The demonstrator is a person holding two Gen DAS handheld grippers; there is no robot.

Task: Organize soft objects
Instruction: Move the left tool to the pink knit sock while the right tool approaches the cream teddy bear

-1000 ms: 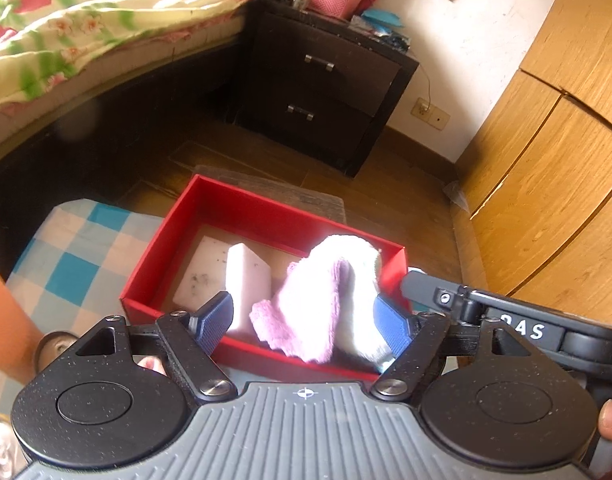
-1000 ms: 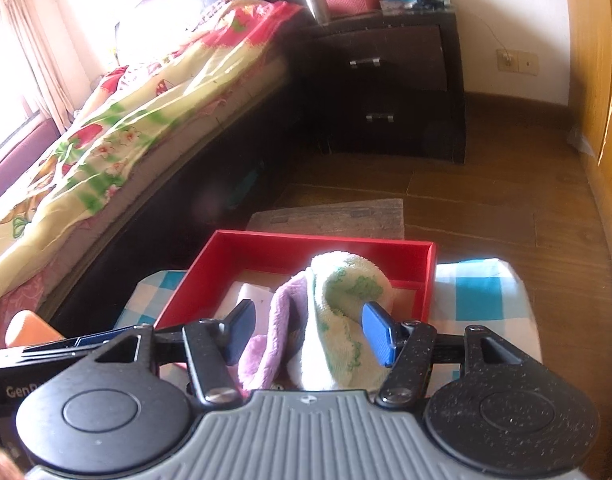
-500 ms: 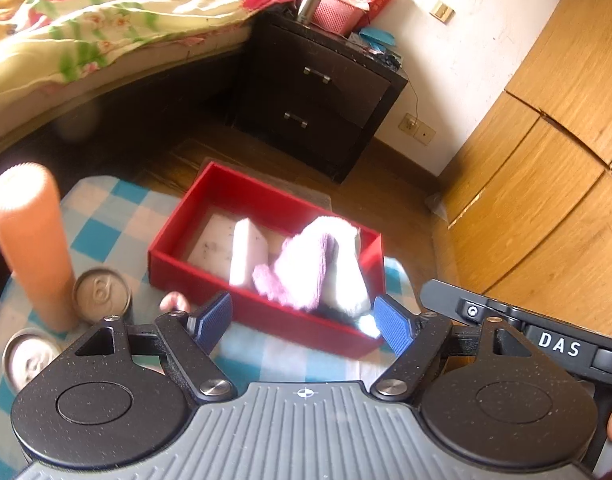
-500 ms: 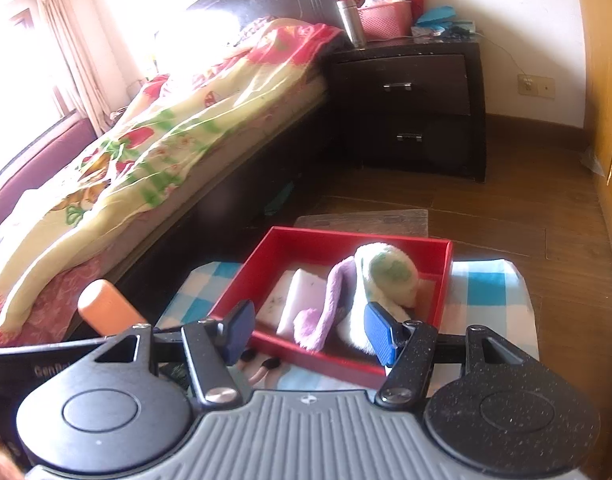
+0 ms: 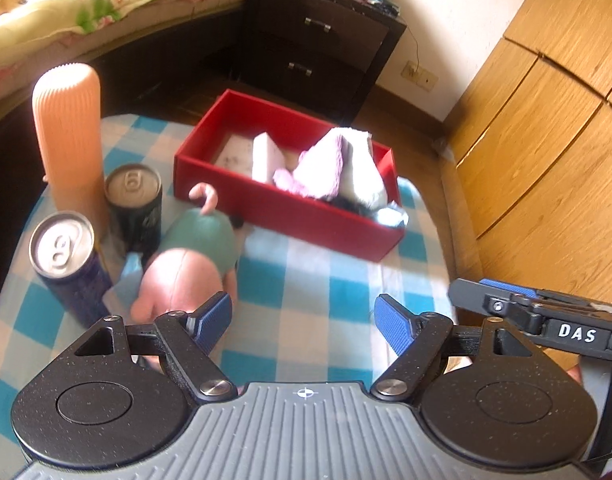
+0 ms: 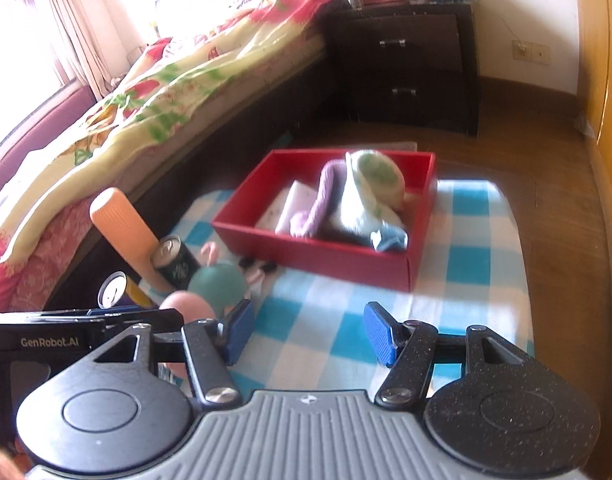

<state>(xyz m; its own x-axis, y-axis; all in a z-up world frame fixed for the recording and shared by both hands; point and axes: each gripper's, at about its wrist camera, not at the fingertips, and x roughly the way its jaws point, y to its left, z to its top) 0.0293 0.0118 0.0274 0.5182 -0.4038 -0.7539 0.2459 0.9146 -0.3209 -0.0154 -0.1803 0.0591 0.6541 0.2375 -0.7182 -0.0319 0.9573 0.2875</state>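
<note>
A red box on the blue-checked cloth holds a purple-and-white towel, a white sponge and other soft items. A plush doll with a pink head and green body lies on the cloth in front of the box, to the left. My left gripper is open and empty, just right of the doll's head. My right gripper is open and empty above the cloth, with the doll at its left finger.
Two drink cans and a tall orange ribbed cylinder stand left of the doll. The table's right edge drops to a wooden floor. A bed, a dark nightstand and wooden wardrobe doors surround the table.
Both grippers have pulled back from the red box, leaving the towel inside. The doll, cans and cylinder have come into view.
</note>
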